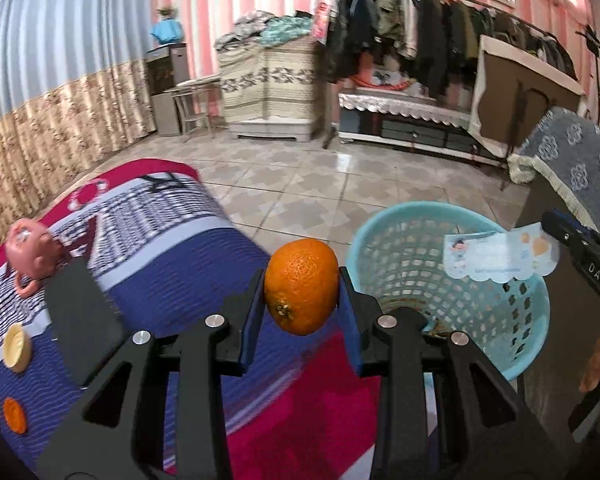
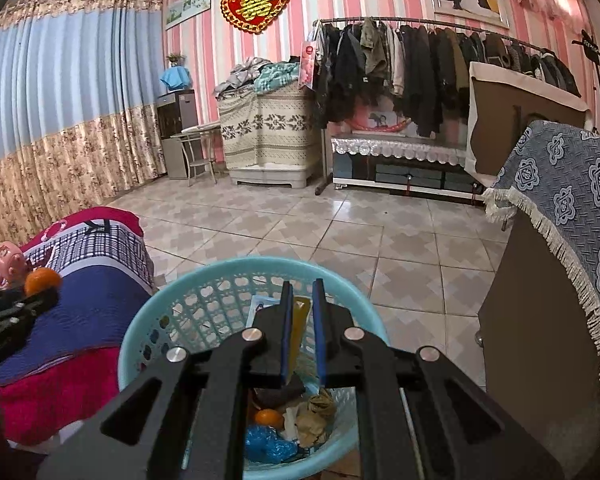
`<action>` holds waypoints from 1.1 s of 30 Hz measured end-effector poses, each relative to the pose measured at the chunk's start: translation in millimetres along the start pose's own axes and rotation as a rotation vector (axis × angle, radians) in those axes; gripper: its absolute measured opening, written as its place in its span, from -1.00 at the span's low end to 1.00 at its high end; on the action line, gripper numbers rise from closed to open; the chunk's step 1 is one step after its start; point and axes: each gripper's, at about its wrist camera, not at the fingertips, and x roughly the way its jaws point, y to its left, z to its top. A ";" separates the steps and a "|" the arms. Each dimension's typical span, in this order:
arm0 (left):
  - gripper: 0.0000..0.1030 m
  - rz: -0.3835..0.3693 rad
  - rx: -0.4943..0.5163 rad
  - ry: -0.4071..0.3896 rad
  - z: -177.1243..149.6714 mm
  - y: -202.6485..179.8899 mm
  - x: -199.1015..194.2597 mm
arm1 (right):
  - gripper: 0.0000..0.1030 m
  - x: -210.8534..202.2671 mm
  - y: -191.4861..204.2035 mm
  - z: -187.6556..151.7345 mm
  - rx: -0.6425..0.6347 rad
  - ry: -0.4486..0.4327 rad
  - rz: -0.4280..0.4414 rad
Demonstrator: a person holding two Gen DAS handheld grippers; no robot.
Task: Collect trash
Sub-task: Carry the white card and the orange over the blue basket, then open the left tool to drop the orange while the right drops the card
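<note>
Left wrist view: left gripper (image 1: 302, 294) clamped on an orange (image 1: 302, 286), pads against both its sides, held above the bed cover (image 1: 172, 280) just left of the blue basket (image 1: 528, 320). Right gripper (image 1: 556, 226) at far right, pinching a paper packet (image 1: 500, 256) over the basket rim.

Right wrist view: right gripper (image 2: 301, 320) nearly closed on a thin packet (image 2: 300, 320) above basket (image 2: 140, 320). Basket bottom holds wrappers, a blue bag, a small orange fruit (image 2: 269, 418).
</note>
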 end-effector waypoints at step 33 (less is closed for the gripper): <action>0.78 0.078 0.025 -0.019 13.1 -13.8 29.2 | -0.80 11.6 -6.1 0.8 0.037 0.005 -0.018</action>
